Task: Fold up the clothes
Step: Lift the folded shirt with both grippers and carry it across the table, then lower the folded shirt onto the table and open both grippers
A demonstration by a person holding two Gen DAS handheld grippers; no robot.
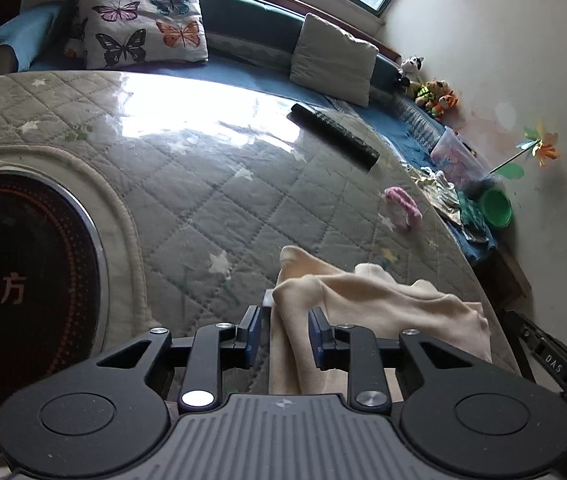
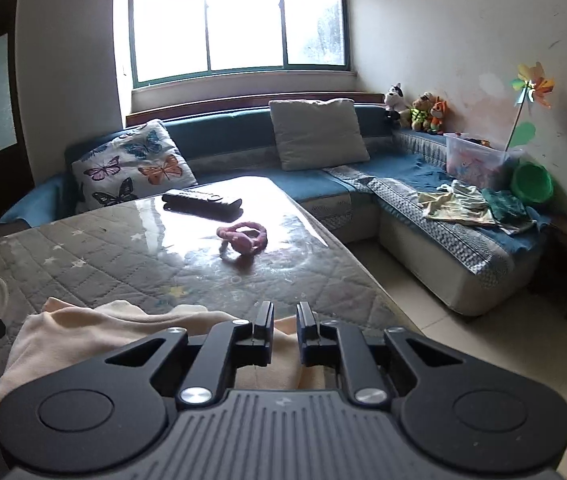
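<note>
Closest in the left wrist view is the left gripper (image 1: 285, 336), its fingers parted with a raised fold of the cream garment (image 1: 383, 304) standing between them. The blue pads (image 1: 317, 334) sit a little off the cloth on either side, so whether they actually pinch it cannot be told. The garment spreads ahead of and to the right of this gripper, bunched in soft ridges on the quilted surface (image 1: 187, 184).

In the right wrist view the right gripper (image 2: 285, 334) hangs over the near edge of the same cream garment (image 2: 95, 332), jaws narrowly apart, nothing caught between them; the cloth lies below and to its left.

Further ahead of both grippers a pink fabric loop (image 2: 245, 238) rests on the glossy part of the surface, and beyond it a dark remote control (image 2: 201, 200) lies flat. Left of the left gripper, a round black appliance (image 1: 23, 288) with red characters is set into the surface.

Past the surface runs a blue sofa (image 2: 323, 184) carrying a butterfly cushion (image 2: 131, 164) and a grey cushion (image 2: 317, 134). To the far right of the right gripper, crumpled clothes (image 2: 467, 204) lie on the sofa seat beside a clear plastic box (image 2: 475, 160), a green bowl (image 2: 531, 182), a pinwheel (image 2: 533, 84) and a few plush toys (image 2: 423, 110).
</note>
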